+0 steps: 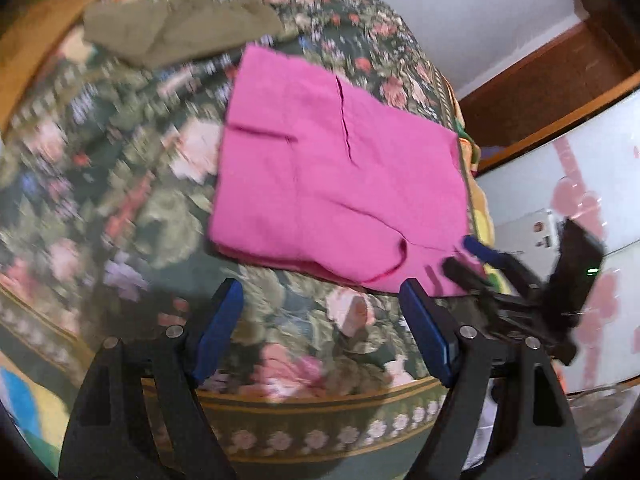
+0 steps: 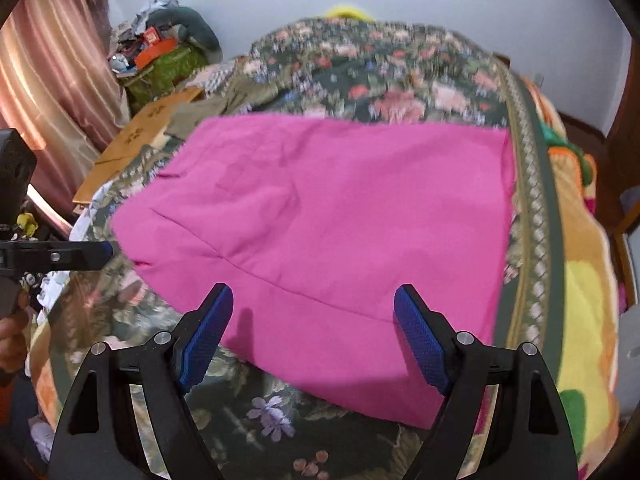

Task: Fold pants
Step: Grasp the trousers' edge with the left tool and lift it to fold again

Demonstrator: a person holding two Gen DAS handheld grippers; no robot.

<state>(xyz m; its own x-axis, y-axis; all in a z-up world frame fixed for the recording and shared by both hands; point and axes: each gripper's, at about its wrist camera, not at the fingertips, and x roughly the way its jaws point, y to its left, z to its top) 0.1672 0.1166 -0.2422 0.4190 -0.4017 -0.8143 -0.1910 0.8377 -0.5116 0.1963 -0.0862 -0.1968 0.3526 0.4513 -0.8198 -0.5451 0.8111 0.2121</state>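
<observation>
Your pink pants (image 2: 320,236) lie folded into a flat rectangle on the floral bedspread (image 2: 360,72), near its bordered edge. Both tongs stand wide apart with nothing between the blue pads.

From your right wrist, the right gripper (image 2: 314,332) hangs just over the near edge of the pants, and a seam runs across the cloth ahead of it. This view alone shows the pink curtain (image 2: 52,60) at the left, a cardboard sheet (image 2: 132,140) beside the bed, and a heap of clutter (image 2: 160,48) against the wall. At its left edge you see the left gripper (image 2: 80,254) side on, with a hand (image 2: 12,344) below it.

From your left wrist, the left gripper (image 1: 322,328) sits over bare bedspread, short of the pants, which lie ahead and to the right. Only here do you see the olive garment (image 1: 176,28) lying beyond the pants, apart from them, and the slit-like creases on the pink top layer. The right gripper (image 1: 476,260) shows at the pants' near right corner, blurred.
</observation>
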